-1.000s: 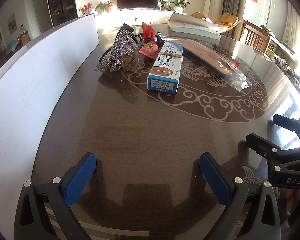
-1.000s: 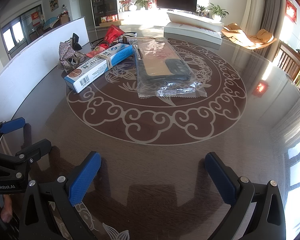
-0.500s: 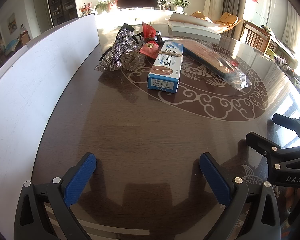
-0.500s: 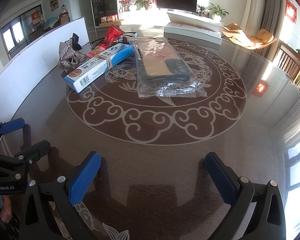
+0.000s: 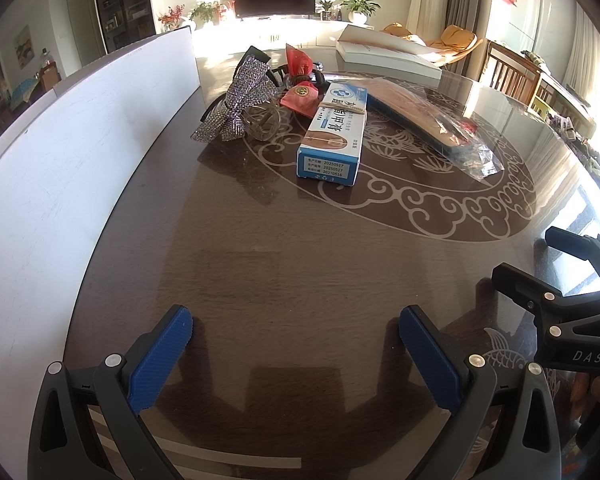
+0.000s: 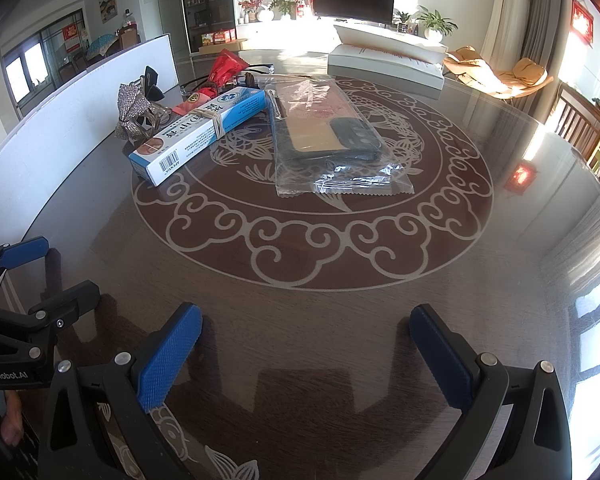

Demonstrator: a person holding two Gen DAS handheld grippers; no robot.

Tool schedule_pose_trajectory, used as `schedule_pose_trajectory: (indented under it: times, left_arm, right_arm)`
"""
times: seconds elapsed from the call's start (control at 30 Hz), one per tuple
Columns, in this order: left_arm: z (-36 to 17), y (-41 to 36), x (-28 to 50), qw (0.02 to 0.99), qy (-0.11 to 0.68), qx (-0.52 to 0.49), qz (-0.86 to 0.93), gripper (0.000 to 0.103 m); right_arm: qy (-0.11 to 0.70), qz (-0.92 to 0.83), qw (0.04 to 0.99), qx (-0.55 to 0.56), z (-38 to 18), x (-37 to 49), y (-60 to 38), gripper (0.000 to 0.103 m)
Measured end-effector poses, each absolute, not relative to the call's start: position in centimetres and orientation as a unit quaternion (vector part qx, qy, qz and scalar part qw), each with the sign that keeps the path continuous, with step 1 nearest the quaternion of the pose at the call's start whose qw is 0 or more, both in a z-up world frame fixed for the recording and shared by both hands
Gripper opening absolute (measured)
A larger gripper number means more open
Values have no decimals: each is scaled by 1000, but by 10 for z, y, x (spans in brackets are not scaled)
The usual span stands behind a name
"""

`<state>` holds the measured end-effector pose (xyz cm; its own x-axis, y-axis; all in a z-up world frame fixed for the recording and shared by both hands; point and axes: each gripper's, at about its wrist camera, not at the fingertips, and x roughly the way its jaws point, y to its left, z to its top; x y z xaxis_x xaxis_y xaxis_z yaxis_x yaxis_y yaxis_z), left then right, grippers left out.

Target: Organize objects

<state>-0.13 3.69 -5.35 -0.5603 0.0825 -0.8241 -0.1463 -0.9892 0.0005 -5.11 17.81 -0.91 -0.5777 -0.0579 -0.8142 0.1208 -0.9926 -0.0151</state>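
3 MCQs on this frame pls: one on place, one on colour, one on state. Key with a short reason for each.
1. Where does the blue-and-white carton lie relative to the bagged phone case?
A. on top of it
B. beside it, toward the white board
C. nearer the grippers than it, at the table edge

2. What colour are the pads of the left gripper?
A. blue
B. red
C. grey

3. In what state is the right gripper?
A. shut on the carton
B. shut, empty
C. open, empty

Key:
1 B, the carton sits between the case and the white board.
2 A, both pads are textured blue.
3 C, jaws wide apart with only bare table between them.
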Motion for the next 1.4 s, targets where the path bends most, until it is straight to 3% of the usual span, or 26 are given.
schedule_pose_trajectory:
  times: [0.2, 0.37, 0.6, 0.8, 0.9, 1.4]
  left_arm:
    - [-54, 37, -1, 64, 34, -464, 883, 103]
    - [-53, 37, -2, 63, 33, -463, 883, 103]
    - [-53, 38, -2, 63, 33, -463, 883, 103]
    - [-53, 38, -2, 63, 33, -463, 884, 103]
    - [-52, 38, -3, 63, 33, -463, 884, 103]
    - [-52, 39, -3, 63, 32, -463, 884, 103]
  right_arm:
    - [38, -891, 54, 450, 13, -60, 187, 103]
    - [75, -893, 51, 441, 40, -127, 190, 103]
    - [83, -839, 114, 526, 11, -238, 171, 103]
    - [82, -822, 117, 551, -6, -259, 156, 100]
    - [75, -836, 113, 533, 0, -252, 163, 77]
    - [38, -867, 46, 495, 4, -92, 236, 77]
